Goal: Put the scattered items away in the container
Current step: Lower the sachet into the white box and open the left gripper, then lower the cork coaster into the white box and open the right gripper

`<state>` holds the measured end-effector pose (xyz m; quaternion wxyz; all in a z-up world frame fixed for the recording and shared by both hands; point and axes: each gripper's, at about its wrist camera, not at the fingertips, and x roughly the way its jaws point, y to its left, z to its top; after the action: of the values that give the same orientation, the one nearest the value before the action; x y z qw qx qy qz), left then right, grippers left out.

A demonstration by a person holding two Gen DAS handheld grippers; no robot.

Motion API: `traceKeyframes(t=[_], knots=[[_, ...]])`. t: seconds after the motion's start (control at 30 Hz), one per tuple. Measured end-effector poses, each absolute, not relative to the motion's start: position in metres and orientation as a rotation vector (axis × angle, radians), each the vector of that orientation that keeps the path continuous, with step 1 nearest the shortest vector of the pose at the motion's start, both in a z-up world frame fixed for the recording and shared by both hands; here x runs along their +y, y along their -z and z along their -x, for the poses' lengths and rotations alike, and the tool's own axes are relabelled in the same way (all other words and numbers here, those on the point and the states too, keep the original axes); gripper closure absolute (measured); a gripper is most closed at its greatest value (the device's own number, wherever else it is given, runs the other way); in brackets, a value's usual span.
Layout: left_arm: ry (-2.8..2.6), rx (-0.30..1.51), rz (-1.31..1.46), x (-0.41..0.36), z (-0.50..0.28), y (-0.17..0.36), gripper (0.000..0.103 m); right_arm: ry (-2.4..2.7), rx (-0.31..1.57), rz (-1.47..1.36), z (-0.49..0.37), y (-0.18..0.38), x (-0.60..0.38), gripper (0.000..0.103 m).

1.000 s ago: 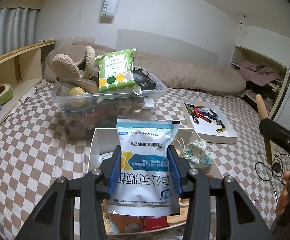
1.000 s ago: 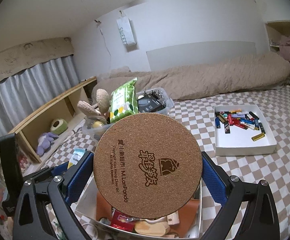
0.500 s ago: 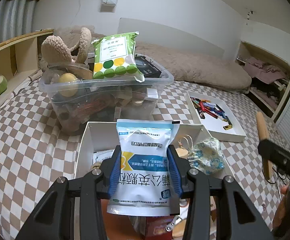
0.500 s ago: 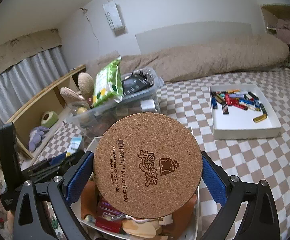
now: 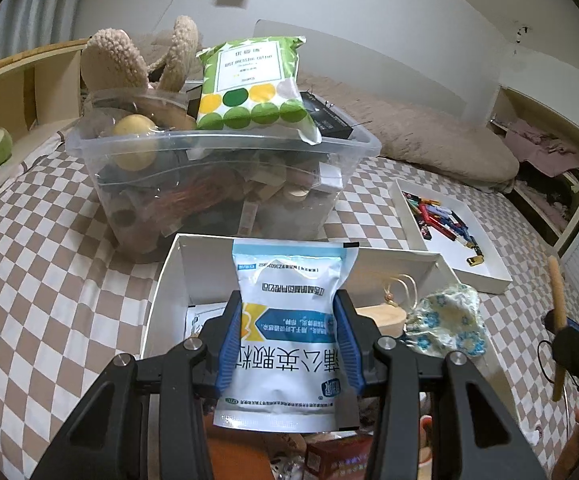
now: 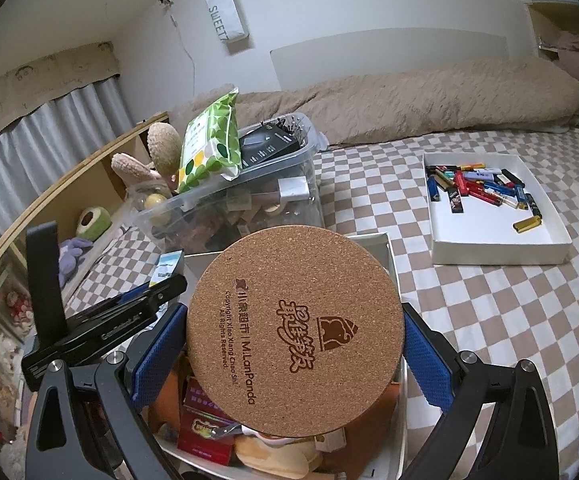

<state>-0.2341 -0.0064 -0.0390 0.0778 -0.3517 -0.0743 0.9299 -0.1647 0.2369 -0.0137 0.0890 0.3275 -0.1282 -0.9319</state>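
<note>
My left gripper (image 5: 287,320) is shut on a white and blue medicine pouch (image 5: 287,332) and holds it over the open white box (image 5: 169,276) on the bed. My right gripper (image 6: 294,344) is shut on a round cork coaster (image 6: 294,332) and holds it flat above the same white box (image 6: 391,256). The box holds several items: a red packet (image 6: 205,428), a wooden piece (image 5: 379,318) and a floral cloth (image 5: 447,322) draped on its right rim. The left gripper's body shows at the left of the right wrist view (image 6: 101,320).
A clear plastic bin (image 5: 225,184) full of things, with a green dotted bag (image 5: 251,84) on top, stands just behind the box. A shallow white tray (image 6: 493,240) of lighters lies to the right. A wooden shelf (image 5: 13,92) runs along the left.
Both grippers have moved forward and lower over the white box, each still holding its item. The clear bin and the tray now look closer.
</note>
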Motion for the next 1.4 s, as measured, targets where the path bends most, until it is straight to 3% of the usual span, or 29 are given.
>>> traceKeyframes(t=[0.17,0.7,1.0,1.3,1.33,1.37,1.4], knots=[[-2.829,-0.217,1.112,-0.01,0.241,0.054,0.045,2.77,-0.38,-0.987,0.169,0.018,0.237,0.003],[-2.808,-0.262,1.139,-0.024,0.233,0.046,0.045,2.712,-0.372,-1.058,0.201,0.024,0.222,0.003],[-2.796,-0.309,1.1,-0.037,0.229,0.034,0.045,2.733,-0.254,-1.211,0.244,0.045,0.197,0.003],[-2.8,-0.285,1.089,-0.039,0.228,0.032,0.045,2.691,-0.354,-1.352,0.272,0.064,0.207,0.002],[-2.798,-0.293,1.093,-0.04,0.228,0.032,0.042,2.701,-0.398,-1.344,0.272,0.064,0.213,0.0],[-2.796,-0.302,1.093,-0.041,0.228,0.032,0.028,2.713,-0.424,-1.337,0.272,0.064,0.215,0.0],[-2.797,-0.314,1.083,-0.042,0.227,0.032,0.02,2.722,-0.456,-1.324,0.27,0.062,0.22,0.0]])
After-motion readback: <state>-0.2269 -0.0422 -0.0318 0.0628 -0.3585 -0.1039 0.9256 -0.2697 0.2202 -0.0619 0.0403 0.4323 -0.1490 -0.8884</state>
